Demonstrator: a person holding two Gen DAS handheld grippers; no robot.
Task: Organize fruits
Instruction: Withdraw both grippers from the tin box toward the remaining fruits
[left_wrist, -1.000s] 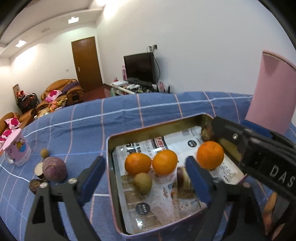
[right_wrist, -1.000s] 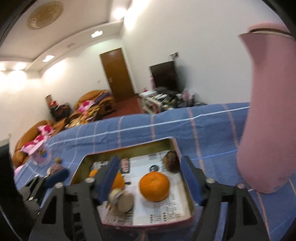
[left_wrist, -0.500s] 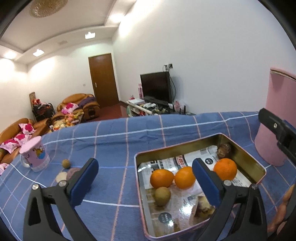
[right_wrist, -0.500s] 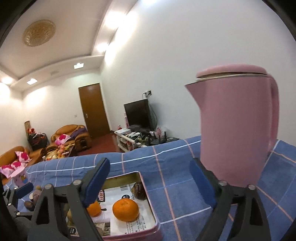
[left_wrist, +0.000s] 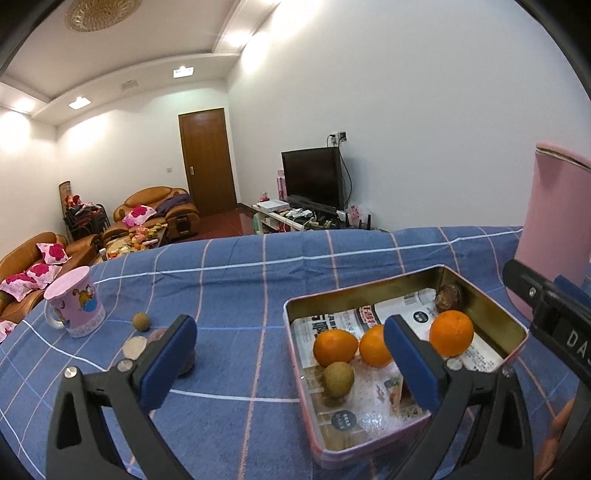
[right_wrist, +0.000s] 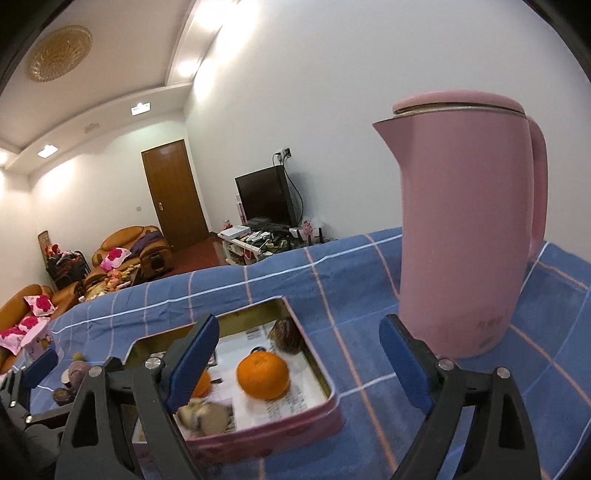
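Both grippers have pulled back and tilted up from the tin tray (left_wrist: 480, 295); jaws have just been opening, nothing between them. Left gripper (left_wrist: 291, 354) and right gripper (right_wrist: 299, 354) both stand wide apart, empty. Tray holds three oranges (left_wrist: 335, 347), a kiwi (left_wrist: 338, 373) and a dark fruit in its far corner (left_wrist: 449, 296). Loose fruit (left_wrist: 141, 320) is left on the tabletop (left_wrist: 240, 280) near the pink mug (left_wrist: 74, 302), probably next. Pink kettle (right_wrist: 465, 229) crowds the right side.

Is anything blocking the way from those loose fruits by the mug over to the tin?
Nothing visible does. Between the loose fruits and the tin lies only bare blue cloth. The mug stands on their far side, away from the tin.
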